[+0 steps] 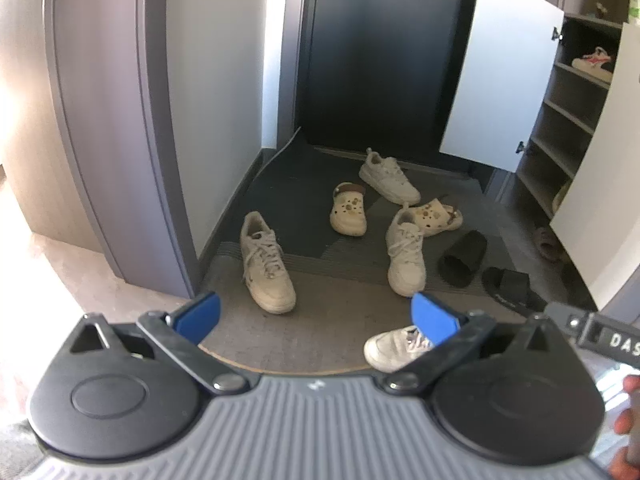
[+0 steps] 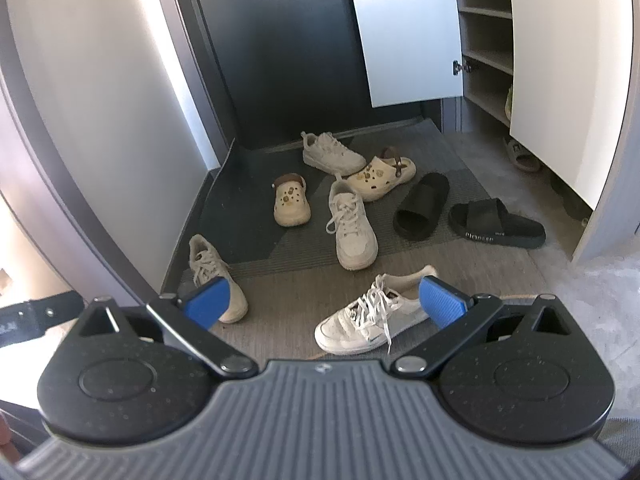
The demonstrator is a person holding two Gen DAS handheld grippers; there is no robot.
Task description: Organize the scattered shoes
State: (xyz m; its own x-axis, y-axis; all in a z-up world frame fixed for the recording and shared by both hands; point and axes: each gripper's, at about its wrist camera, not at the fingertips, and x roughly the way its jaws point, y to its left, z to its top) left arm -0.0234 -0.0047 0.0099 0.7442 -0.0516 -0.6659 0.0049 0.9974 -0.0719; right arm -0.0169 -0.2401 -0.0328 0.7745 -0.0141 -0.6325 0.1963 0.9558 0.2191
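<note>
Blue-padded and spread wide, the left gripper (image 1: 316, 314) and right gripper (image 2: 326, 304) both hang empty above the near edge of the grey mat (image 2: 280, 304). Nearest lies a white sneaker (image 2: 368, 318) at right and a beige sneaker (image 1: 266, 262) at left. Farther off sit another white sneaker (image 2: 352, 226), two cream clogs (image 2: 291, 200), two black slides (image 2: 422, 206) right, then the open shoe cabinet (image 2: 486, 52).

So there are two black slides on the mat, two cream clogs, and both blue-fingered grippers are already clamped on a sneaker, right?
Not quite. The two black slides and cream clogs are there, but neither gripper holds anything: the right gripper and the left gripper are open above the floor, as each wrist view shows.
</note>
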